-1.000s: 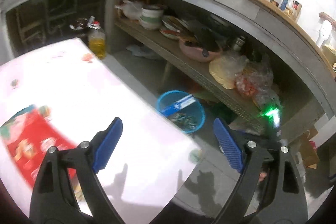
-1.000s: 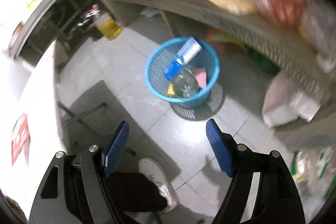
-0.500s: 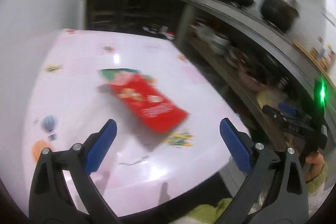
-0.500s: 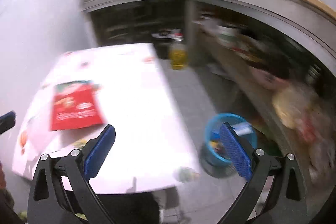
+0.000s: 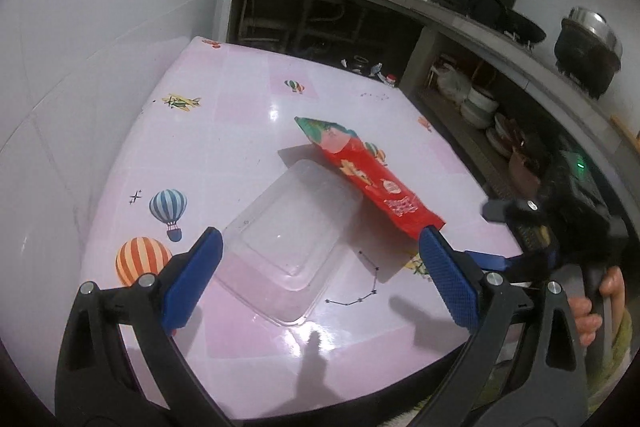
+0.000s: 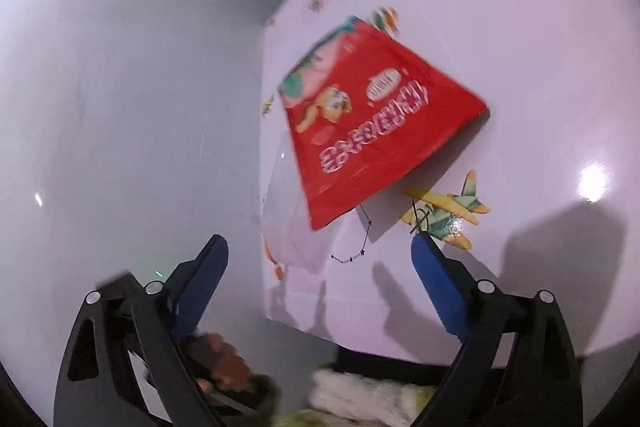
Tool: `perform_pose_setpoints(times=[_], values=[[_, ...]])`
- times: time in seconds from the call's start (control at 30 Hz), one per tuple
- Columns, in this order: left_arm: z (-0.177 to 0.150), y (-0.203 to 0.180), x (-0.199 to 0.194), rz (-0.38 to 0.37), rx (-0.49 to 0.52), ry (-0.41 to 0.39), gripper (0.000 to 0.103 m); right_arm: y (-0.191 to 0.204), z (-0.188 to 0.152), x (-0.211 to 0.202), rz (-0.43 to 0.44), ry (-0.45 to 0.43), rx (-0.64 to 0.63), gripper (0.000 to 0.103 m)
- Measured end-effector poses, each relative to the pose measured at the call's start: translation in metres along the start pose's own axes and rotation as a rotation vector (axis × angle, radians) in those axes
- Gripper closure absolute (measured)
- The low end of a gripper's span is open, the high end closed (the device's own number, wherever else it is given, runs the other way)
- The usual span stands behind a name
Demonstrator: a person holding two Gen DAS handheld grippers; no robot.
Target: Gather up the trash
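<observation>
Left wrist: glossy red foil packet point(image 5: 362, 179) on clear plastic tray point(image 5: 292, 239); both grippers' fingers apart, empty.

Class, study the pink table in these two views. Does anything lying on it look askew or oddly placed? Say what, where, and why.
Yes. The red snack bag lies slanted, one edge propped up on the clear plastic container near the table's front edge, the rest reaching the tabletop. The container itself sits at an angle to the table's edges. Nothing looks spilled.

On your pink table point(image 5: 240, 131): red snack packet point(image 5: 372, 179), printed, one edge propped on the clear plastic tray point(image 5: 288, 243), tilted. Tray lies flat at the packet's 8 o'clock.
</observation>
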State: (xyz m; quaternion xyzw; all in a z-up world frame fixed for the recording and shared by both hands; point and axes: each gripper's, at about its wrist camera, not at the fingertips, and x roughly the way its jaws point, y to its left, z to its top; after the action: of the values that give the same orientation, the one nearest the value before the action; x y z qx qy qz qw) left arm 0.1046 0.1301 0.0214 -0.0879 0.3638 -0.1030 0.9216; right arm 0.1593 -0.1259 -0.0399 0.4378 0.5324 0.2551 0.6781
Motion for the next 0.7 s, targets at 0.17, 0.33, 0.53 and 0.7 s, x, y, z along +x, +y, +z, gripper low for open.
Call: perform_pose_setpoints(times=[0.17,0.33,0.53,0.7], values=[[0.0,-0.002,0.011,0.005,0.04,0.004,0.009,-0.025,0.013,0.02,0.074,0.005,0.19,0.019],[0.003,-0.004,0.021,-0.007,0.023,0.019,0.009,-0.044,0.022,0.027,0.17,-0.028,0.342,0.044],[0.001,-0.02,0.029,-0.061,0.05,0.035,0.009,-0.058,0.029,0.018,0.262,-0.094,0.401,0.092],[0.0,-0.029,0.038,-0.079,0.057,0.06,0.009,-0.072,0.021,-0.028,0.213,-0.216,0.375,0.098]])
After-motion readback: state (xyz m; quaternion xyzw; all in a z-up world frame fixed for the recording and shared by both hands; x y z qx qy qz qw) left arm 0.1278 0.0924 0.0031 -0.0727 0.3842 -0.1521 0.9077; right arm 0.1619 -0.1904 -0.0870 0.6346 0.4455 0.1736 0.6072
